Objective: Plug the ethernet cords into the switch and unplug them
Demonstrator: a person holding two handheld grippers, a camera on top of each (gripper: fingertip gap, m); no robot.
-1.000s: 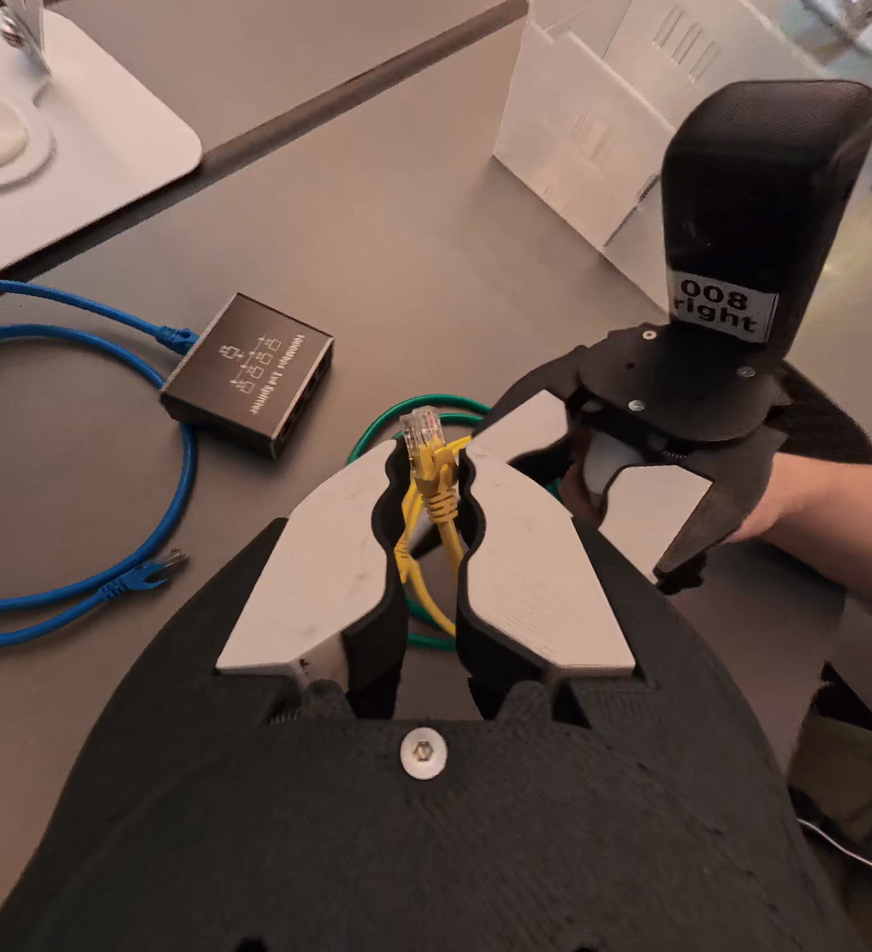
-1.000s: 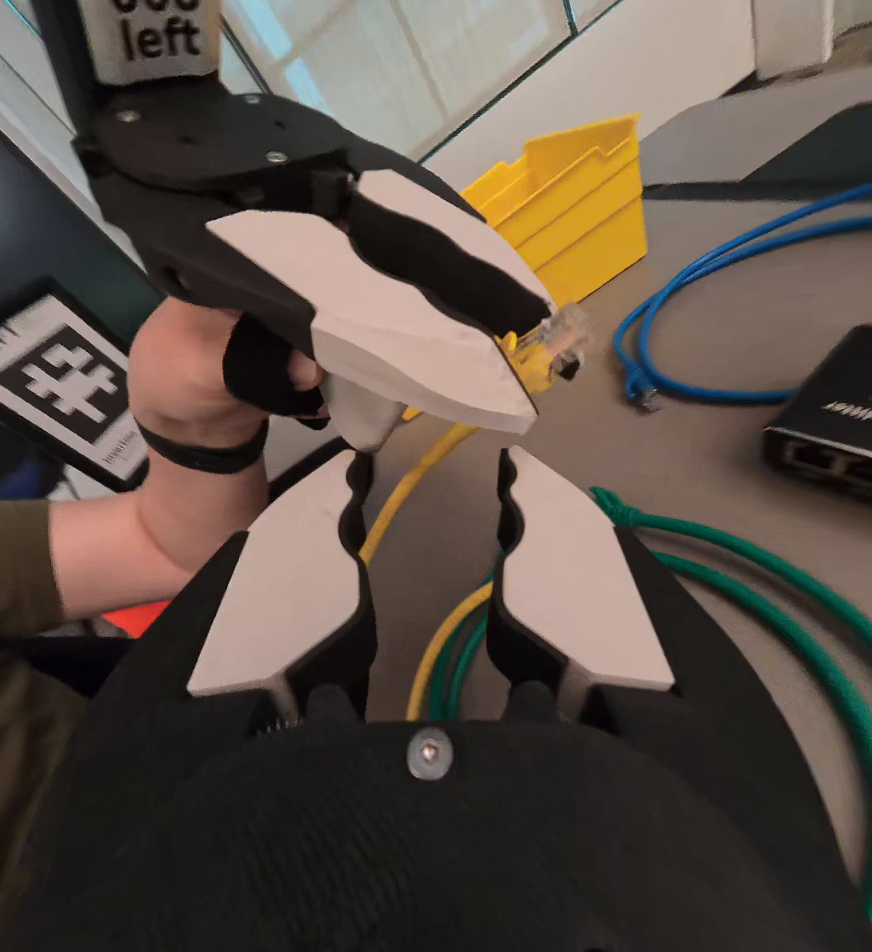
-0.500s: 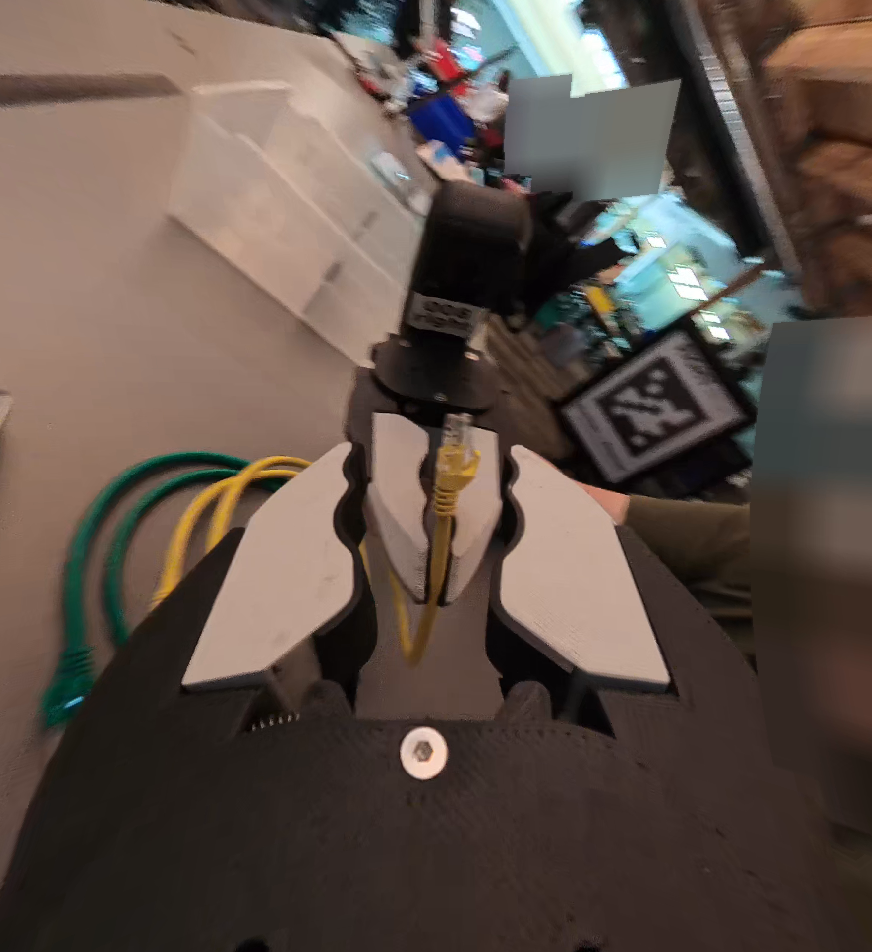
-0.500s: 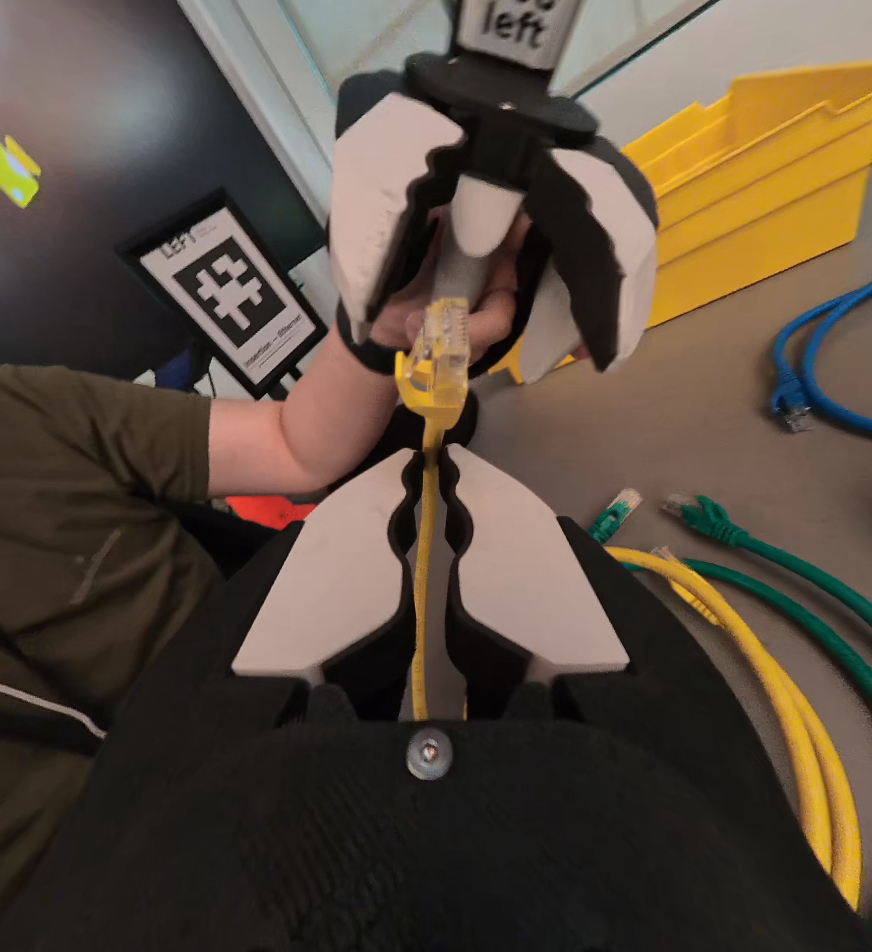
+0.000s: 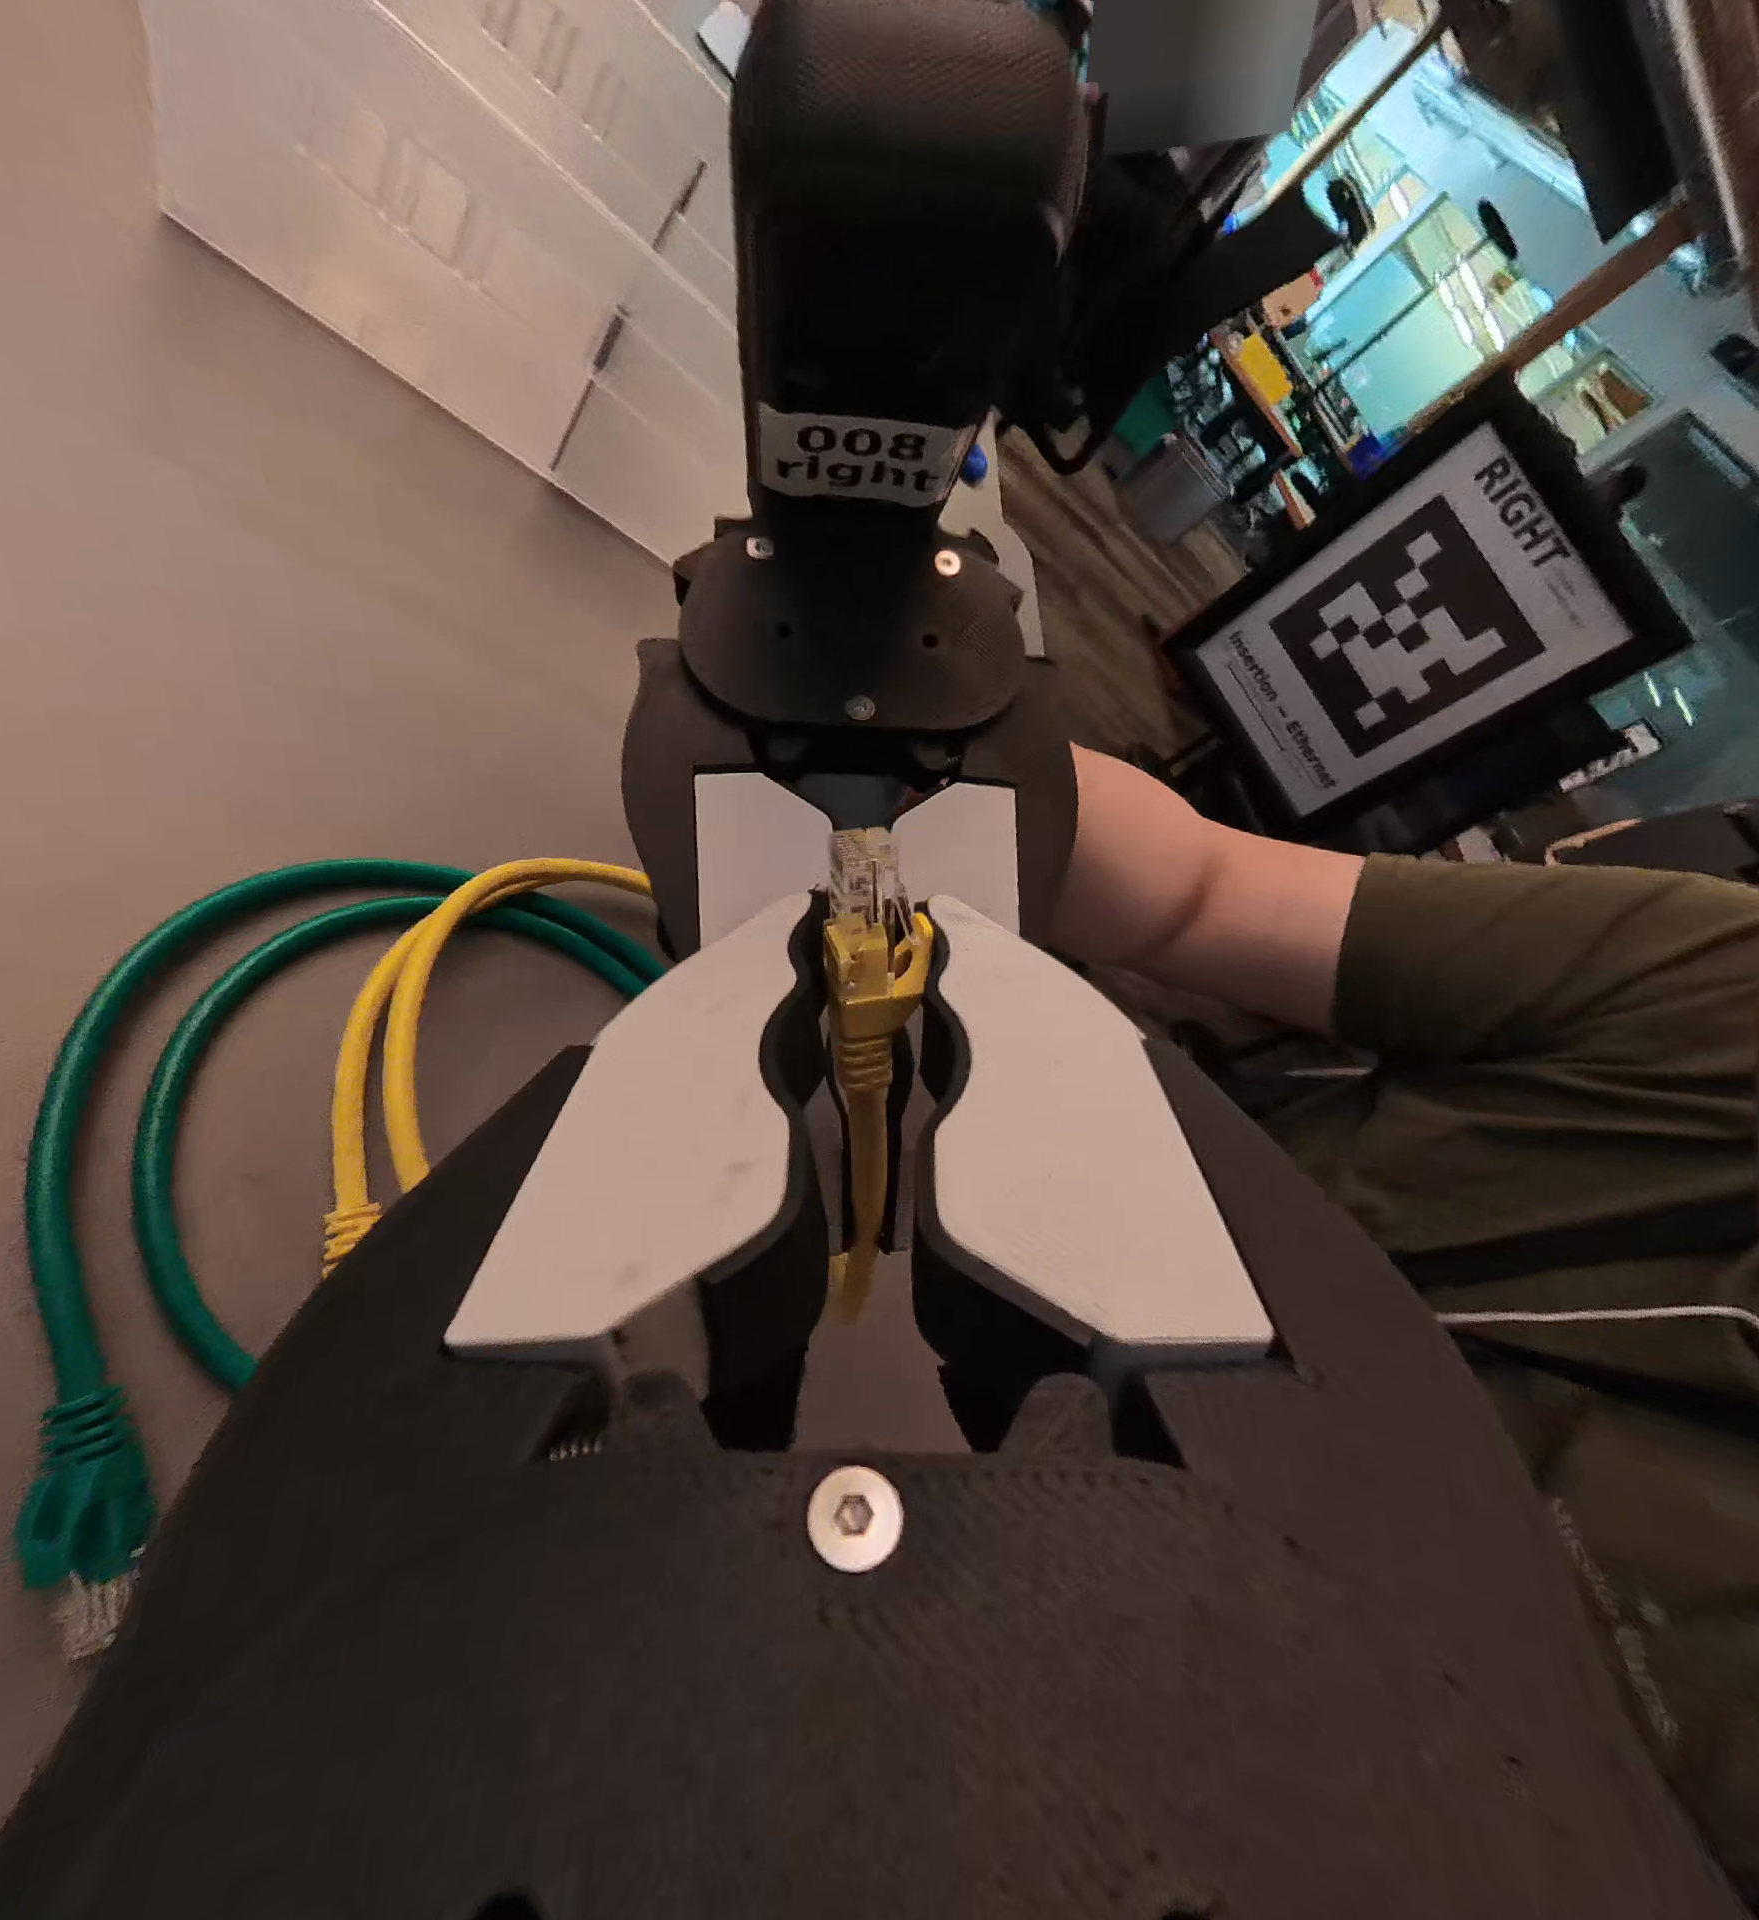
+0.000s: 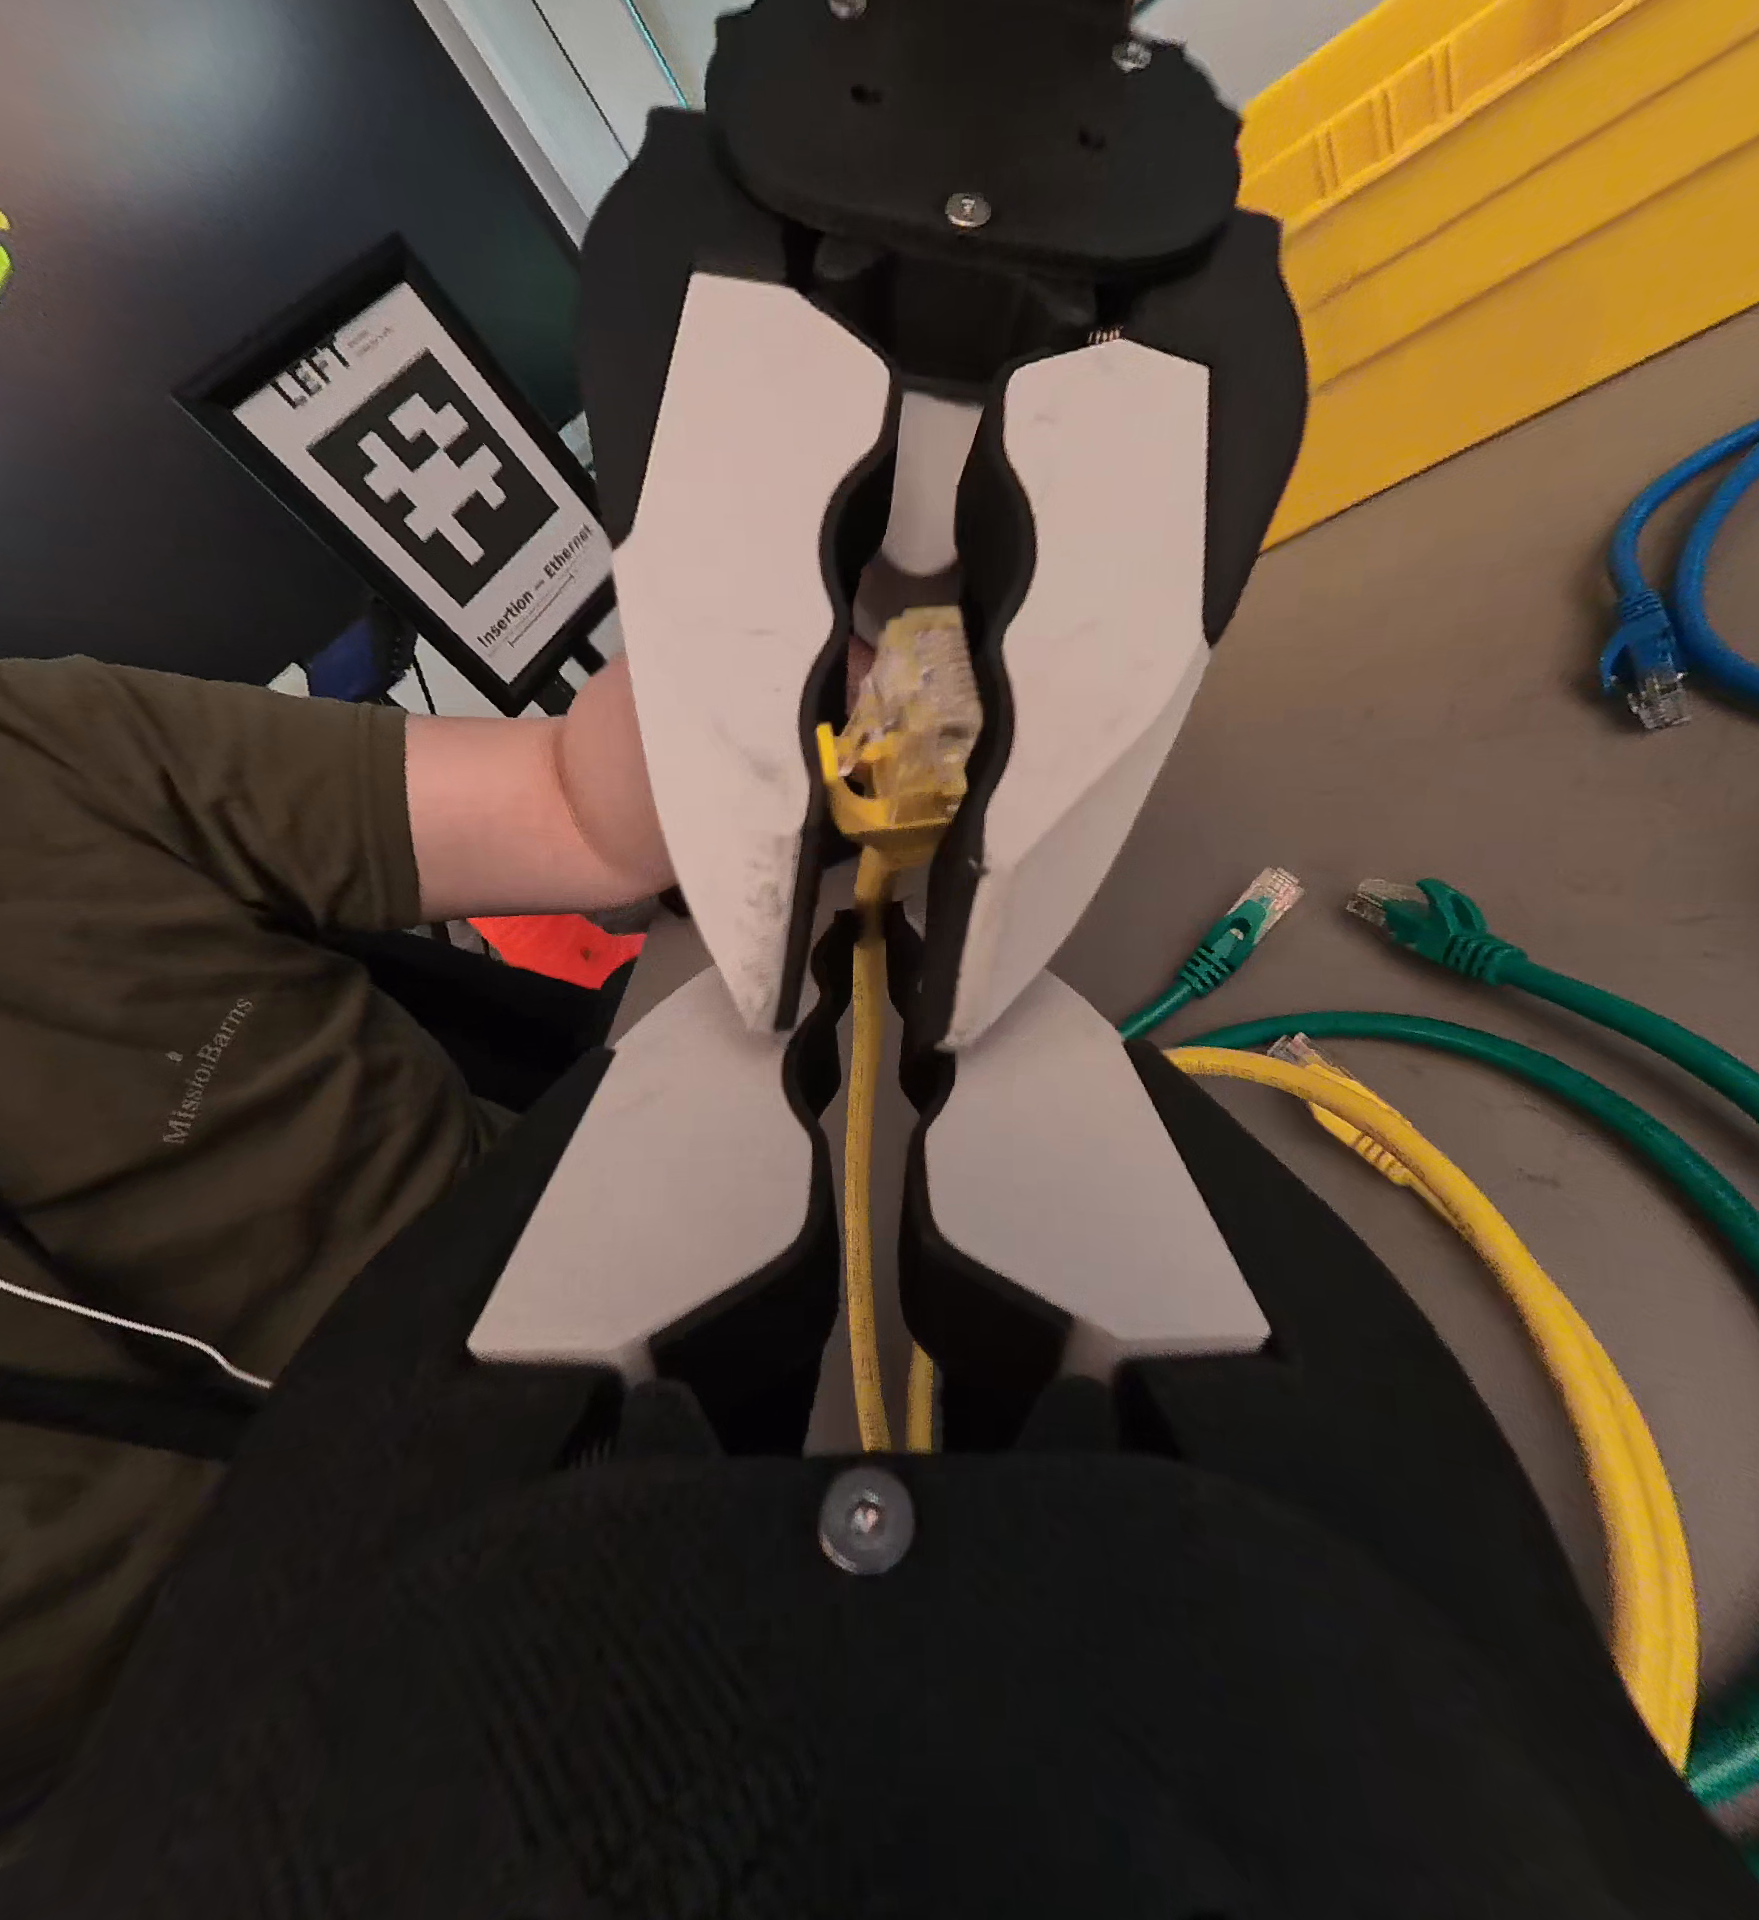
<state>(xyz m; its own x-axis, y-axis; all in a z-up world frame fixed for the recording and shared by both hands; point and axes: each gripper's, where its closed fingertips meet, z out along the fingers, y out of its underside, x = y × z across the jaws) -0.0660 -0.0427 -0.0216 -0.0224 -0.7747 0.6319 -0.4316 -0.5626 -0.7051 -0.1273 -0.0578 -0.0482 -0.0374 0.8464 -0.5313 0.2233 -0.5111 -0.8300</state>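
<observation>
The left gripper [image 5: 867, 930] is closed on the yellow ethernet cord [image 5: 870, 1101]. The black wavy pads of its pale, matte fingers [image 5: 667, 1122] press the ribbed rubber boot from both sides. The clear plastic plug [image 5: 862, 868] sticks out past the tips at the centre of the left wrist view, and the cord hangs down behind into the dark gap.

The right gripper [image 6: 862, 1039] faces it tip to tip. The same cord runs straight up the narrow slot between its fingers at the centre of the right wrist view. The left gripper's tips cover its own, so I cannot tell whether its pads actually pinch the cord. In that view the plug is slightly blurred between the left gripper's pads.

Both tool bodies are coarse, black, layered plastic and fill the lower half of each frame, hiding the table [image 5: 231, 675] beneath them.

Two green cords [image 5: 85, 1143] loop over the smooth grey surface at the left of the left wrist view. Their boots lie side by side at the lower left. The yellow cord's other end [image 6: 1363, 1122] lies beside them. A blue cord [image 6: 1644, 644] is cut off at the right edge, next to a ribbed yellow plastic bin [image 6: 1477, 260]. An olive sleeve [image 5: 1529, 1039] crosses the right side.
</observation>
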